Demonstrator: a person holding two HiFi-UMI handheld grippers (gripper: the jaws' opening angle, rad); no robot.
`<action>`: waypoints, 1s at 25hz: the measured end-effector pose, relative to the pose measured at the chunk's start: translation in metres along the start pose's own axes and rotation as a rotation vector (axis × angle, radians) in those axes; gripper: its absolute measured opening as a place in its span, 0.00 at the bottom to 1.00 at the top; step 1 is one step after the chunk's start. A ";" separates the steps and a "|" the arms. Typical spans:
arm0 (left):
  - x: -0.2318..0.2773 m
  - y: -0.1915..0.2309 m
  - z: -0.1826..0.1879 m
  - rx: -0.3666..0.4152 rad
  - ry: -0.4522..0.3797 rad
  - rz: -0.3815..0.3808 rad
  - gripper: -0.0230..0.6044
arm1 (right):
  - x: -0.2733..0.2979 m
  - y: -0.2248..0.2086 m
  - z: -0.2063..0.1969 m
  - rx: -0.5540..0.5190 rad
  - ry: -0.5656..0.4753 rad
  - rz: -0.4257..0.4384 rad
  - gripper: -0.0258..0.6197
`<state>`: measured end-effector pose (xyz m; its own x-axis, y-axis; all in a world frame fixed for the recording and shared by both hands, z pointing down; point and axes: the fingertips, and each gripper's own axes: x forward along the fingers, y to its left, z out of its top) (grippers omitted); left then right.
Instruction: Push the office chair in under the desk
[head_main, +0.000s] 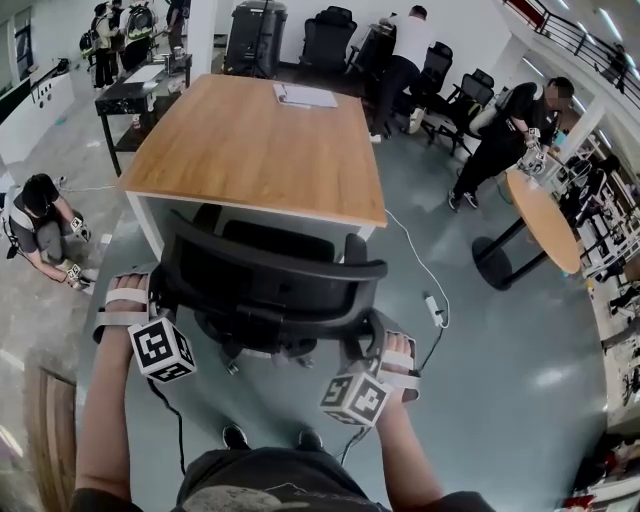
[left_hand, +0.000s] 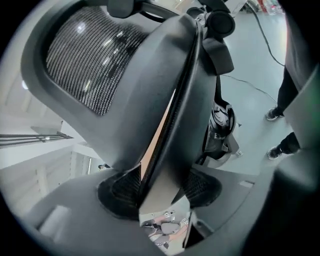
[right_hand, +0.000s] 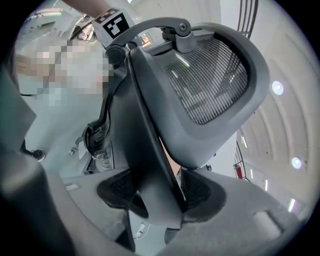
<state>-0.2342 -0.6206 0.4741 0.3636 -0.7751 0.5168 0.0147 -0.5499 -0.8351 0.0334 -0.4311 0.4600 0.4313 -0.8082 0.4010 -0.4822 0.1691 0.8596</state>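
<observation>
- Chair (head_main: 262, 318) stands at the desk's (head_main: 255, 140) near edge, facing it. The seat front looks to be at or just under the edge; the backrest (head_main: 270, 262) is out on the person's side.
- Left gripper (left_hand: 159, 192) is clamped on the backrest's left rim, a pad on each face.
- Right gripper (right_hand: 156, 192) is clamped likewise on the right rim.
- Step in hand, as judged: roll the chair straight in. Both sides should push evenly and low on the rim, so the castors track and the back doesn't tilt or swivel.
- The grip is only on a thin rim, so a steady push should serve better than a shove that lets the pads slip.
- Edges: the white desk leg (head_main: 150, 228) stands left of the seat, and the armrests may meet the desktop edge.
- Open room: bare floor under the desk. A cable (head_main: 412, 255) and power strip (head_main: 433, 308) lie to the right, near the castors' path if the chair drifts.
- A crouching person (head_main: 40, 215) is well off left, a round table (head_main: 545, 215) well off right.
</observation>
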 end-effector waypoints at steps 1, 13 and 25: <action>0.002 0.002 -0.002 0.004 -0.005 0.000 0.44 | 0.000 0.000 0.002 0.000 0.007 -0.004 0.42; -0.001 0.006 -0.007 0.067 -0.034 0.059 0.41 | -0.001 0.002 0.003 0.027 0.137 -0.033 0.42; -0.016 0.001 -0.015 0.068 -0.048 0.075 0.40 | -0.005 0.006 0.007 0.025 0.125 -0.023 0.42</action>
<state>-0.2538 -0.6134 0.4676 0.4105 -0.7963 0.4443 0.0488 -0.4673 -0.8827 0.0227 -0.4304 0.4609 0.5333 -0.7348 0.4191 -0.4896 0.1358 0.8613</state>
